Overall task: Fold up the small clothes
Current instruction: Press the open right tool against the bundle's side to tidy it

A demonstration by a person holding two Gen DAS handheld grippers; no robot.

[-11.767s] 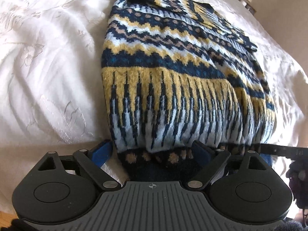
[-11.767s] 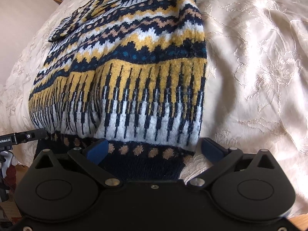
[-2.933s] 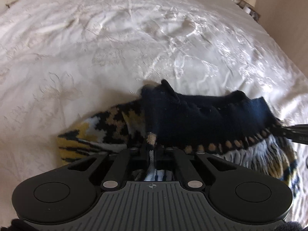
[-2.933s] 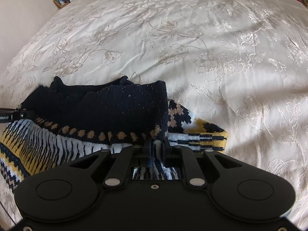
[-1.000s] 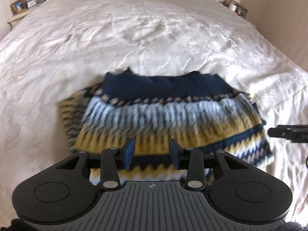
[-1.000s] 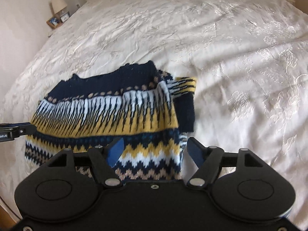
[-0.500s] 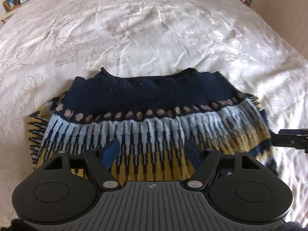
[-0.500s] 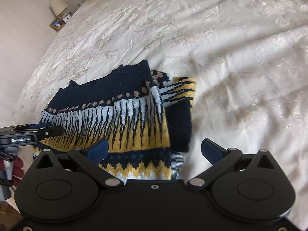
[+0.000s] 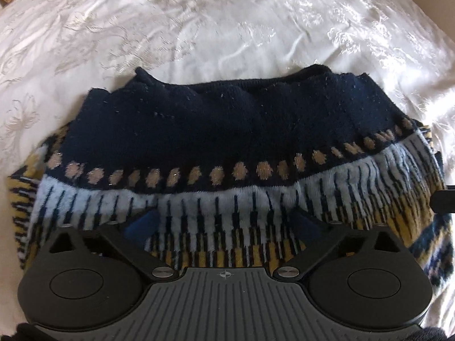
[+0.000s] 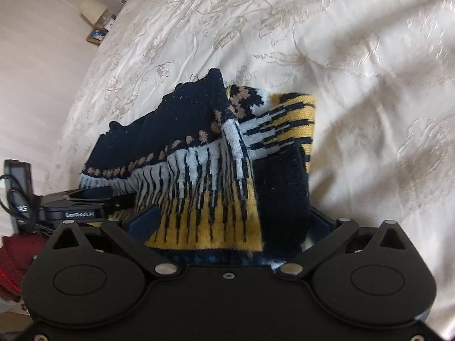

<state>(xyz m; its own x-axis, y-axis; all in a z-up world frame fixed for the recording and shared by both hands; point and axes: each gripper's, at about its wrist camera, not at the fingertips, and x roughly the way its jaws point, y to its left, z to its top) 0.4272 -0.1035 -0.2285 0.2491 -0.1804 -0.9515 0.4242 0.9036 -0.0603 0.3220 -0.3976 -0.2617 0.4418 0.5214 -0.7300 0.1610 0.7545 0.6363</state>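
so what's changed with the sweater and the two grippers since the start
The sweater, first spread flat, was pinched at its navy hem, folded over and let go. Both the left gripper and right gripper have just been opening and now straddle the folded bundle. The bedspread is unchanged.

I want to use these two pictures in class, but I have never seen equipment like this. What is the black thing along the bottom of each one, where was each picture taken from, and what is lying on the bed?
No robot arm is involved: a person holds a two-finger gripper in each hand, each with a fisheye camera looking forward along its fingers. The black shape is the gripper's own body.

One picture looks out from the left gripper, the other from the right gripper. The right view also catches the left tool from the side.

On the white embroidered bedspread lies a patterned knitted sweater, navy, yellow and white, folded into a bundle.

Nothing is held. Both grippers' jaws have just been opening and now stand wide, the blue pads either side of the sweater's near edge without pressing on it.
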